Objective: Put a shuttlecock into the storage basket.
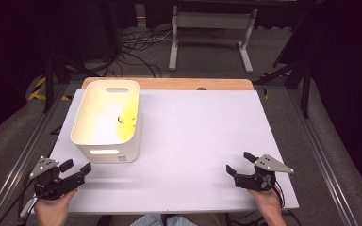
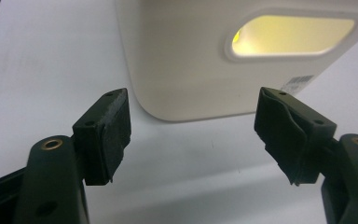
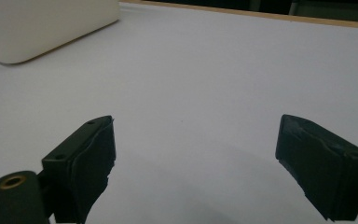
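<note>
We see the white table sheet [image 1: 193, 141] evenly and brightly lit from above, while the room beyond it falls into deep darkness at the upper corners. The cream bin [image 1: 107, 120] glows strongly yellow inside, its near handle slot blown out. Soft shadows lie just beneath the left gripper [image 1: 75, 168] and the right gripper [image 1: 238, 165]. The high view is slightly soft and grainy. In the left gripper view the bin [image 2: 191, 60] is fairly sharp, its slot glaring. In the right gripper view the near jaws are blurred and the table [image 3: 214, 84] looks bluish.
</note>
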Demonstrator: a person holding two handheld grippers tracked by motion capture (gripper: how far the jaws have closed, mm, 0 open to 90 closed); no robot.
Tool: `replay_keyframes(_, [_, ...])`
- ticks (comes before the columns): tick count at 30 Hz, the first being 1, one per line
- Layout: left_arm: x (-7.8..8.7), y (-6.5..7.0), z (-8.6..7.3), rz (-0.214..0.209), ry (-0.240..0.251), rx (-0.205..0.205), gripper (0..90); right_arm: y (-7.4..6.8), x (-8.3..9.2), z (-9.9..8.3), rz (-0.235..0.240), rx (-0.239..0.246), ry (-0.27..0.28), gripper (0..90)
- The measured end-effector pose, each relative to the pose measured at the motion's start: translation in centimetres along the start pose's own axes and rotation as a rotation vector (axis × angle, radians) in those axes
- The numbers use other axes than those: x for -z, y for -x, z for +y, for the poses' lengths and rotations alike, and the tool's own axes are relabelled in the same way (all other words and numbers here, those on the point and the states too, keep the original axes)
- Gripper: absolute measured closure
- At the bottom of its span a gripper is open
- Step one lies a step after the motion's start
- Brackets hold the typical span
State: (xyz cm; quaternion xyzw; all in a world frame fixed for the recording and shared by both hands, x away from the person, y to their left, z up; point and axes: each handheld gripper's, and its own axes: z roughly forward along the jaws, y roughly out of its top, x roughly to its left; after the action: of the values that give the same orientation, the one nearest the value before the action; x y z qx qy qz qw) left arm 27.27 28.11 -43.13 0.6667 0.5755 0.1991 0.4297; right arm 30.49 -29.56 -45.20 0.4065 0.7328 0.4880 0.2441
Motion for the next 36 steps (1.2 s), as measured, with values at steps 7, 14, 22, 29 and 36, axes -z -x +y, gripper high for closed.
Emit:
replay_keyframes(7, [-0.4,-0.5,-0.7,0.005,-0.012,0.036,28.0,0.0,-0.3,0.1,0.008,0.002,-0.001,12.6])
replay_keyframes(14, [-0.3,-0.6,-0.9,0.026,0.031,0.025,28.1,0.0,-0.1,0.1,0.006,0.001,0.003,12.6])
replay_keyframes(22, [-0.9,-0.5,-1.0,0.021,0.001,-0.001,26.4,0.4,0.4,-0.1,-0.009,-0.016,0.01,12.5])
replay_keyframes(29, [-1.4,-0.7,-1.1,0.002,-0.029,0.014,25.6,0.3,0.3,-0.1,-0.001,-0.008,-0.003,12.6])
replay_keyframes(36, [-1.4,-0.8,-1.1,0.002,-0.026,0.017,25.6,0.4,0.2,-0.1,-0.002,-0.011,-0.007,12.6])
